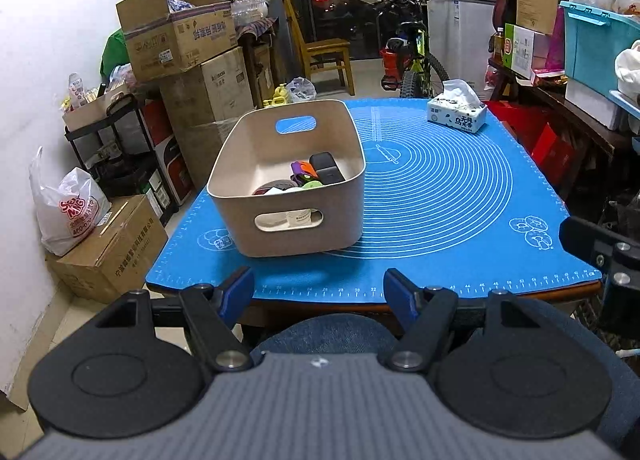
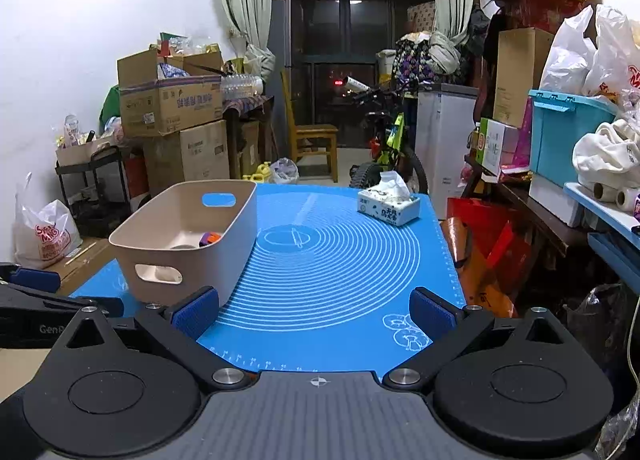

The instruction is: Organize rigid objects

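With small items (image 1: 316, 175) already gathered in the bin (image 1: 288, 219) on the mat (image 1: 440, 195), both left gripper (image 1: 319, 292) and right gripper (image 2: 316, 310) are held back, jaws apart, empty, presumably as sorting is finished.

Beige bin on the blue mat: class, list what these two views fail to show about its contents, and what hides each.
- Left wrist view: items near the front of the beige bin are hidden by its near wall; only a black device and some coloured pieces show.
- Right wrist view: the bin shows only a purple-orange piece; its side wall hides the rest.
- Tissue box print: too small to read.
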`<state>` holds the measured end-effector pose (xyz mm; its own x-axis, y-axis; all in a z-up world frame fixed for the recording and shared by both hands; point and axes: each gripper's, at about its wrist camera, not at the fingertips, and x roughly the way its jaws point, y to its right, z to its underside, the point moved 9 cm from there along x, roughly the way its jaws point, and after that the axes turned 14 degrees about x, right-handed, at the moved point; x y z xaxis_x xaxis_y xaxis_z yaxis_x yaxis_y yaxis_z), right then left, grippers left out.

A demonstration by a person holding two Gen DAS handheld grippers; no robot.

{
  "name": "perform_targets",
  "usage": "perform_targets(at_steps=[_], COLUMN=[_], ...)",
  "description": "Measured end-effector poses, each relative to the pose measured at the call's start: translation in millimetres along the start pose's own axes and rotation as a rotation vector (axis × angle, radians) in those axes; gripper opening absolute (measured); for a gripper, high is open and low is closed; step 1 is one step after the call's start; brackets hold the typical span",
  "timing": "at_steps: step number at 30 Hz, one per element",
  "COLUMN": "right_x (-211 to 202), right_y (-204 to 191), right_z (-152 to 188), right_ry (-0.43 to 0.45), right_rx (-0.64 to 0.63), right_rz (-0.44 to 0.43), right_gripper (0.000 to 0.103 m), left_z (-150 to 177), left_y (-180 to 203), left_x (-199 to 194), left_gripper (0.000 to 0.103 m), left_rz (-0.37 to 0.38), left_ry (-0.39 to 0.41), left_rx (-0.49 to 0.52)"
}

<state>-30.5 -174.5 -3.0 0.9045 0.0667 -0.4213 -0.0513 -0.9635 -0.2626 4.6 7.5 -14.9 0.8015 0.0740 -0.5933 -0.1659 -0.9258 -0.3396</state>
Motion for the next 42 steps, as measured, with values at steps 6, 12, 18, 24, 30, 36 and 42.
perform_targets(at_steps=[6,12,18,24,30,36,42], right_x=[4.2,9.1,9.5,10.0,9.9,9.9,9.9], right_y=[7.2,11.5,13.3,13.6,15.0,14.7,14.2], right_z=[3.2,8.4,9.1,9.3,7.9,8.2,8.6], right_ry=[-0.023,-0.050,-0.052,-0.052,-0.048,-0.048,-0.047], right_rx=[0.044,0.062,0.068,0.066,0.064,0.063,0.061], right_rz=[0.008,0.011,0.013,0.014,0.017,0.018,0.019], right_gripper=[0.101,0.101,0.101,0.101,0.101,0.101,0.101], left_z=[1.7,4.1,3.6,2.4,2.1,2.1,2.2], left_y=[0.6,2.6,2.4,2.9,3.5,3.4,3.4], left_x=[0.4,0.8,0.6,-0.8,-0.7,-0.5,-0.5], left_gripper=[0.072,0.072,0.072,0.072,0.072,0.072,0.072], left_rz=[0.005,0.019,0.019,0.021,0.019,0.018,0.018], left_ry=[-0.002,-0.007,-0.006,0.000,0.000,0.000,0.000], left_rx=[0.003,-0.003,-0.002,-0.001,0.000,0.000,-0.001])
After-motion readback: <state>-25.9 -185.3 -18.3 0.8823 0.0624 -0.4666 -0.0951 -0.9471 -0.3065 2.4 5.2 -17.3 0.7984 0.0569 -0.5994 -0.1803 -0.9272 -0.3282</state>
